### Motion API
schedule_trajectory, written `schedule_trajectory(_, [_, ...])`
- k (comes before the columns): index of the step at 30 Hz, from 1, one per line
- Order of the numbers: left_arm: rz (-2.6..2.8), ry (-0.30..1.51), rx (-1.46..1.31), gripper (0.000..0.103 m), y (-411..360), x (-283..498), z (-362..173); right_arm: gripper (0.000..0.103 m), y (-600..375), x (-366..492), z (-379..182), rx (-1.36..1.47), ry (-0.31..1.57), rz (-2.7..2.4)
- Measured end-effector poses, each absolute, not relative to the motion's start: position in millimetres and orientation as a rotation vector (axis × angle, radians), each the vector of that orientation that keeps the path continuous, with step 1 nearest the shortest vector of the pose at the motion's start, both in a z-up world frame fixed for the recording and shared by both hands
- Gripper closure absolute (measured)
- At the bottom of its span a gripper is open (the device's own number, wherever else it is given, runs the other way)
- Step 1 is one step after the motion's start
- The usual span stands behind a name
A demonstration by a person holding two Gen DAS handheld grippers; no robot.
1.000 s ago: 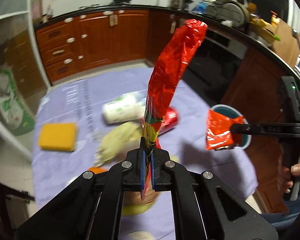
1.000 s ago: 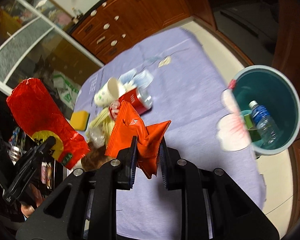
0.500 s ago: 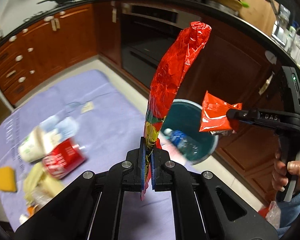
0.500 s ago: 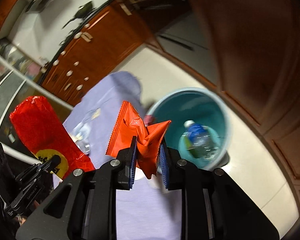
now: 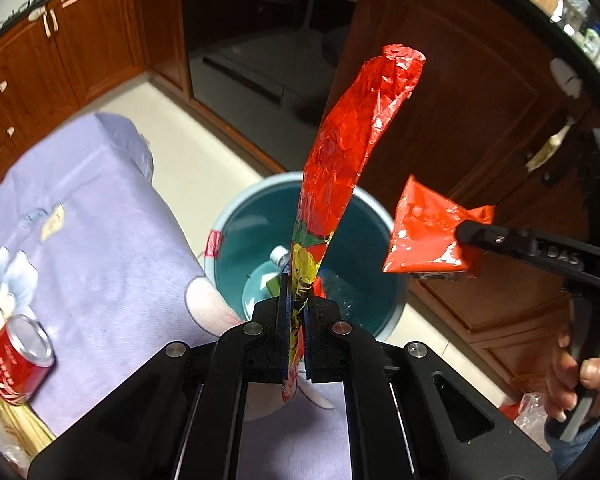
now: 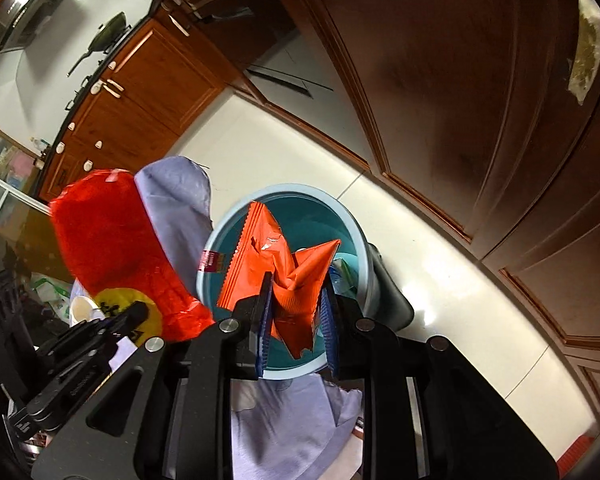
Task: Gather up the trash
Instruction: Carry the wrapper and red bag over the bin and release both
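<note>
My left gripper (image 5: pixel 296 300) is shut on the bottom end of a long red foil snack bag (image 5: pixel 348 148), which stands upright over the teal trash bin (image 5: pixel 256 216) on the floor. My right gripper (image 6: pixel 296 300) is shut on a crumpled orange wrapper (image 6: pixel 276 260), also held above the bin (image 6: pixel 340 216). In the left wrist view the right gripper (image 5: pixel 460 240) comes in from the right with the orange wrapper (image 5: pixel 428 232). In the right wrist view the left gripper (image 6: pixel 140 312) with the red bag (image 6: pixel 112 240) is at the left. A plastic bottle (image 5: pixel 280 256) lies inside the bin.
The table with a lilac cloth (image 5: pixel 92 216) lies left of the bin, carrying a red soda can (image 5: pixel 16 356), a paper cup and yellow wrappers. Dark wooden cabinets (image 5: pixel 460 100) stand close behind the bin. A person's hand (image 5: pixel 580 376) grips the right handle.
Both grippers swung from above the table to above the bin, each still holding its wrapper. The can and cup slid to the left edge of the left wrist view.
</note>
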State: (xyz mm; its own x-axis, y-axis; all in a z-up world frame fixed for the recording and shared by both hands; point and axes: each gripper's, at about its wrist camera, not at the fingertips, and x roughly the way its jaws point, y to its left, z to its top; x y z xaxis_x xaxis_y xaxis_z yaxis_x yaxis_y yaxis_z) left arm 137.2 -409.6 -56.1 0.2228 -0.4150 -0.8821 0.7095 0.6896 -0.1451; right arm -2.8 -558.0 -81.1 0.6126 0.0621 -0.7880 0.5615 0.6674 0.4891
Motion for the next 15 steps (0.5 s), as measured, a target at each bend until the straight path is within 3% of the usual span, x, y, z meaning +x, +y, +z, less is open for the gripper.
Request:
schedule_trajectory(1, [-0.786,1.107,0.32,0.095,-410,139,-62,0.082,-558,-1,-84,0.806,0.887,-0.326])
schedule_trajectory(5, [-0.74,1.143,0.32,0.056,-405,147,-78,0.082,-553,10,-95,0.804,0.92,-0.309])
schedule_trajectory(11, [-0.703,1.116,0.311,0.037,-384,150,-74,0.081,-545,27,-106,0.803,0.949,-0.291])
schedule_trajectory(15, [-0.691,1.115,0.281,0.032,-369,148,-68,0.081,-538,35,-110,0.797,0.968,-0.277])
